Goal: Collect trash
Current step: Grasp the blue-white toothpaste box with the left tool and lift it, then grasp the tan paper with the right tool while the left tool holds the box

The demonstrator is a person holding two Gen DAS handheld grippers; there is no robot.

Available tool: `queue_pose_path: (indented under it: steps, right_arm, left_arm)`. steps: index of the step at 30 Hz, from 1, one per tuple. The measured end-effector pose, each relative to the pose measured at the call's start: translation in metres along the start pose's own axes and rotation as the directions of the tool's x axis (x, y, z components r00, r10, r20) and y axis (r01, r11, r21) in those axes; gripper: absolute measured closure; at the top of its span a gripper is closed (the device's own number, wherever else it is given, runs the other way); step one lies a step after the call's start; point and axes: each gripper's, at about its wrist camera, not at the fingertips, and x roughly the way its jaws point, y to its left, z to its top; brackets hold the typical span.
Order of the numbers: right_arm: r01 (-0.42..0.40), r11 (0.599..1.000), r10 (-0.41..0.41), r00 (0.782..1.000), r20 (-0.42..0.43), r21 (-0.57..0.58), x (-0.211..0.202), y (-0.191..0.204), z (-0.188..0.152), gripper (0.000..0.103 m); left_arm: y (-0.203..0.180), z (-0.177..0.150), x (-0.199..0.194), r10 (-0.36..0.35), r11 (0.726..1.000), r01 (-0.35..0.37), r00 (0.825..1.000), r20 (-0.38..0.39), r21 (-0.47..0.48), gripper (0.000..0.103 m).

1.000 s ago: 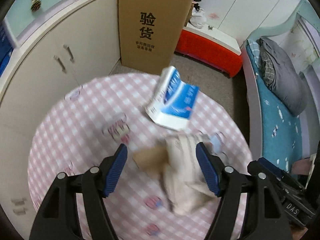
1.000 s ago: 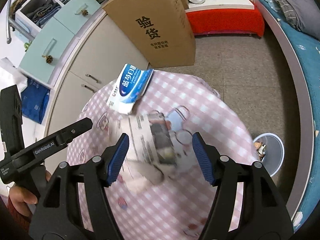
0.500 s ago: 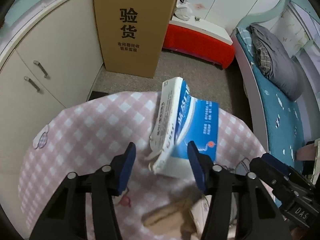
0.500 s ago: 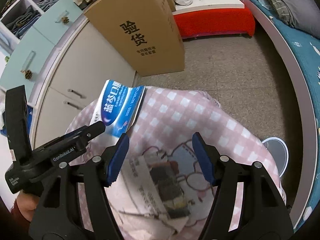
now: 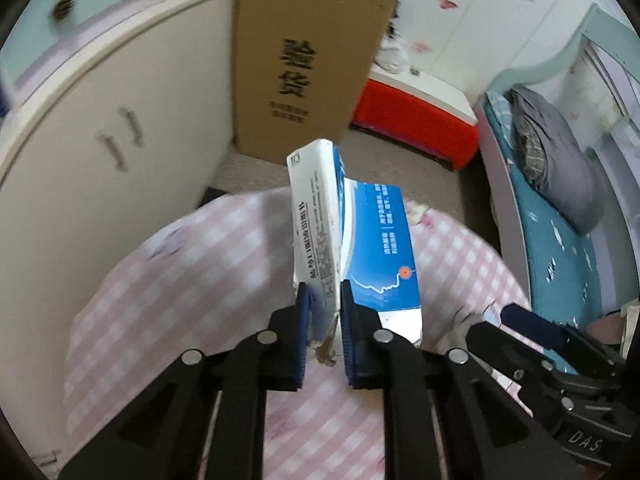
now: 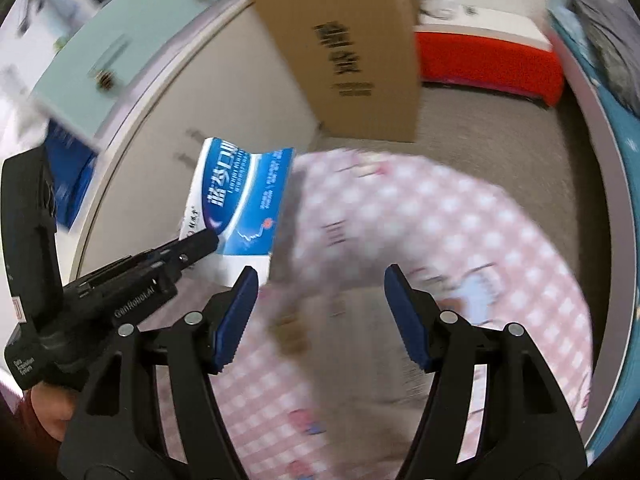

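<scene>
— Scanning from the left: we see the cream cabinet with two metal handles [image 5: 120, 140], then the tall brown cardboard carton with black printed characters [image 5: 304, 64], and in front of it our pink-and-white checked tablecloth [image 5: 168, 280]. Where does the trash sit?

— Dead ahead of our left gripper [image 5: 323, 332]. Its jaws have just been closing, and the blue pads now pinch the white narrow side of the flattened blue-and-white cardboard toothpaste box [image 5: 356, 248]. The box stands on end, long axis running up and away from the claw, blue face turned to the right.

— And our right gripper [image 6: 318, 316]?

— Jaws apart, nothing between them; only blurred tablecloth and some brownish scrap we cannot make out. From that view the box [image 6: 244, 208] lies up and to the left, at the left claw's tip.

— So the left hand is the nearer one, and already has it.

— We judge so. Lifting along that upright axis should keep the thin card from folding over. No bin shows in either view.
</scene>
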Motion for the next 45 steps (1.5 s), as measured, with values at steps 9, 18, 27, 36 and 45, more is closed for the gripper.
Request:
queue_pose_path:
  steps: [9,18,27,36,45]
  right_arm:
    - [0.028,0.935,-0.102,0.976,-0.191,-0.354,0.055,0.056,-0.026,0.038]
    - [0.094,0.789,-0.260,0.946,-0.192,-0.607,0.082,0.065,-0.041,0.074]
    - [-0.005,0.915,-0.046,0.992,-0.115,-0.404,0.030,0.054,-0.013,0.099]
    - [-0.174,0.968,0.184,0.982,0.039,-0.182,-0.052,0.031,0.026,0.100]
    - [-0.181,0.975,0.191,0.979,0.071,-0.126,-0.106,-0.024,0.015,0.100]
  left_arm:
    - [0.055,-0.062,-0.024,0.055,0.993,-0.061,0.997,-0.061,-0.102,0.089]
    - [0.042,-0.075,-0.025,0.014,0.995,-0.019,0.999,-0.051,-0.102,0.089]
    - [0.028,-0.059,-0.051,0.009,0.996,-0.007,1.000,0.017,-0.094,0.089]
    - [-0.017,-0.038,-0.102,-0.009,0.999,0.014,0.991,0.130,-0.036,0.089]
    - [-0.079,-0.039,-0.127,-0.007,1.000,0.011,0.982,0.190,-0.018,0.089]
